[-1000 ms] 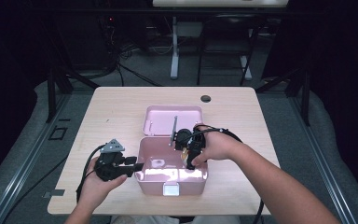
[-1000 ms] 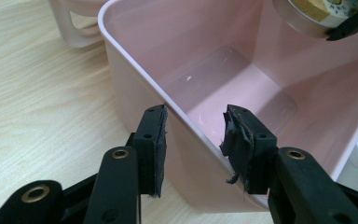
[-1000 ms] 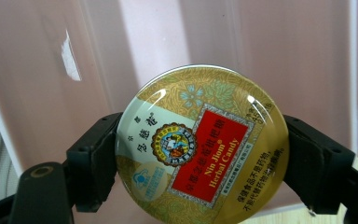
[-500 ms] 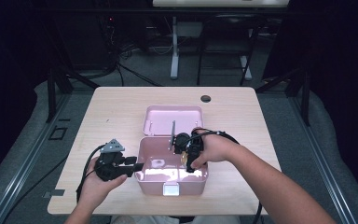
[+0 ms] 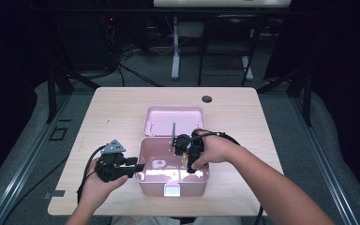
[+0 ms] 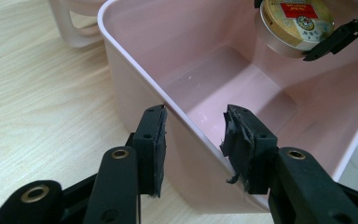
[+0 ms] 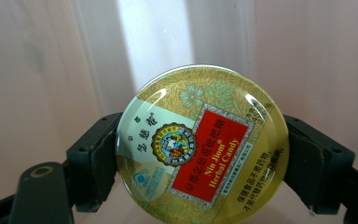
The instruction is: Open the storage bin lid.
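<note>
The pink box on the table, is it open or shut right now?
Open. The pink box has its lid lying flat on the table behind it, and the left gripper view looks straight down onto its bare inside floor.

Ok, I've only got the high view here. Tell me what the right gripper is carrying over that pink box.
Observer: The right gripper is clamped on a round candy tin, gold lid with a red label.
Operator: Say how the tin sits in it.
Observer: One jaw presses on each side of the tin's rim, and the lid faces that gripper's camera.
Operator: Now report the left gripper.
Observer: The left gripper straddles the wall of the pink box, one jaw outside and one inside. A gap shows between the inner pad and the wall.
Operator: Check the box floor.
Observer: The part of it seen from the left gripper is bare.
</note>
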A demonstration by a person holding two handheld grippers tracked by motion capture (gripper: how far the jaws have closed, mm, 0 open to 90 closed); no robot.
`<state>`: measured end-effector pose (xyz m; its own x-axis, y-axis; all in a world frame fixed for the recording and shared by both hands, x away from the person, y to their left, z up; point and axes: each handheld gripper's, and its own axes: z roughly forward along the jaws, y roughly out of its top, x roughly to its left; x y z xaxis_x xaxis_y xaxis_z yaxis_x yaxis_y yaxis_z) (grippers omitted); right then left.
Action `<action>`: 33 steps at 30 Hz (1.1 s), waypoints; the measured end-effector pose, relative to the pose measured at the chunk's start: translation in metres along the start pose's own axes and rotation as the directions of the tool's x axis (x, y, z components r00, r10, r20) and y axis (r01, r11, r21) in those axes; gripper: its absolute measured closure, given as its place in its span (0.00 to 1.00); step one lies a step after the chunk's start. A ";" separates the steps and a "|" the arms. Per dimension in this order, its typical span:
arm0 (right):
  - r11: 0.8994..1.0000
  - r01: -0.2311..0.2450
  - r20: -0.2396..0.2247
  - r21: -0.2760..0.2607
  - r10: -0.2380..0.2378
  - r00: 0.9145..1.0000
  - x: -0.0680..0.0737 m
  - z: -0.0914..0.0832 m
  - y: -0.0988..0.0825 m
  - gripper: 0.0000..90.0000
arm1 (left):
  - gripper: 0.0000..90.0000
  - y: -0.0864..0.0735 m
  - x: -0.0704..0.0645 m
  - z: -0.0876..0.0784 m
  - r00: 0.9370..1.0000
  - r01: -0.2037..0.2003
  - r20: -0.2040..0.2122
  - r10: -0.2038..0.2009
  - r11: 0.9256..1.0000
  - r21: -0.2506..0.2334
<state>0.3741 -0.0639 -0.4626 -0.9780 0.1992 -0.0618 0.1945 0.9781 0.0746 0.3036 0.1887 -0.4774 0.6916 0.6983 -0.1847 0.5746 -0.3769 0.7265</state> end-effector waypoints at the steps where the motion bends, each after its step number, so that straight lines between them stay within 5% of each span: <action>1: 1.000 0.003 0.002 0.003 -0.003 1.000 0.000 0.001 0.000 0.22 | 0.65 0.000 0.000 0.000 1.000 0.000 0.000 0.000 1.000 0.000; 33: 0.999 0.034 -0.001 0.036 -0.034 0.999 0.001 0.029 0.002 0.22 | 0.65 0.000 0.000 0.000 1.000 0.001 -0.002 -0.001 1.000 -0.003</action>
<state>0.3760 -0.0602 -0.4917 -0.9842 0.1656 -0.0633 0.1635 0.9859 0.0362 0.3033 0.1882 -0.4777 0.6903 0.6997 -0.1841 0.5740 -0.3747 0.7281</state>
